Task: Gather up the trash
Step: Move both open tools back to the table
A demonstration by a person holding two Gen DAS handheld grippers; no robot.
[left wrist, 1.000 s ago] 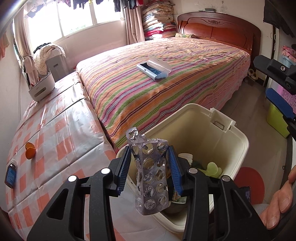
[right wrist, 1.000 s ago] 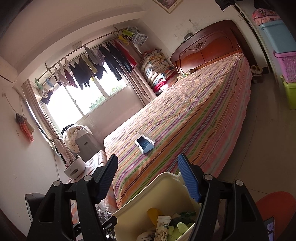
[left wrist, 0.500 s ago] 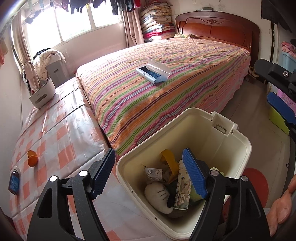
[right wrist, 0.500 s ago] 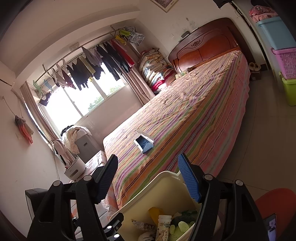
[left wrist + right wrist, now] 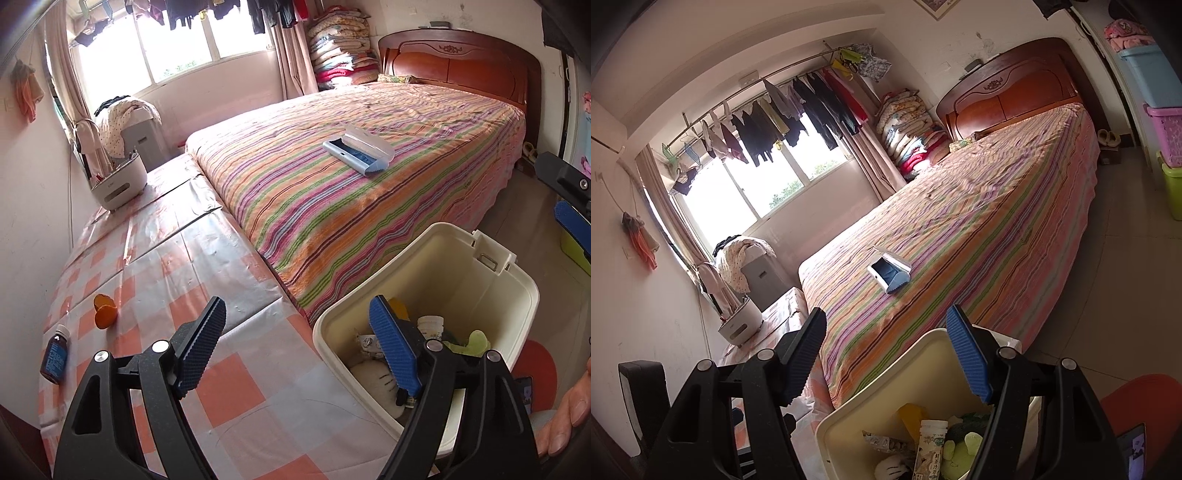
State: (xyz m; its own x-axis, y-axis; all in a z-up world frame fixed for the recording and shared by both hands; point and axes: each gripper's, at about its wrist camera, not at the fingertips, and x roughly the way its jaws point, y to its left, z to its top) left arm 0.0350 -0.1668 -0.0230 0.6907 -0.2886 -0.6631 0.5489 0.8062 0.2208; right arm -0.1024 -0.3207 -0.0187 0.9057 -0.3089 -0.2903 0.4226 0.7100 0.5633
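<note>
**Now both grippers are standing empty over the bin**

Here the left gripper (image 5: 299, 339) is hanging above the near edge of the checked tablecloth (image 5: 236, 391), its jaws spread apart after just having been opening, and nothing is lying between them. Its right finger is reaching over the rim of the cream trash bin (image 5: 517, 291), which is standing on the floor at the corner of the striped bed (image 5: 332, 206), just beside the table. Inside the bin a crumpled blister pack (image 5: 367, 341), a printed paper cup (image 5: 929, 448), a yellow wrapper (image 5: 912, 413), something green and a white soft toy (image 5: 373, 380) are lying heaped together.

The right gripper (image 5: 886, 354) is hovering over the same bin, likewise parted and gripping nothing.

On the tablecloth, well to the left of the bin, a small dark bottle (image 5: 55, 354) is lying near the edge, and a piece of orange peel (image 5: 104, 311) is sitting just beyond it. An open blue case (image 5: 357, 154) is resting on the bed.
</note>
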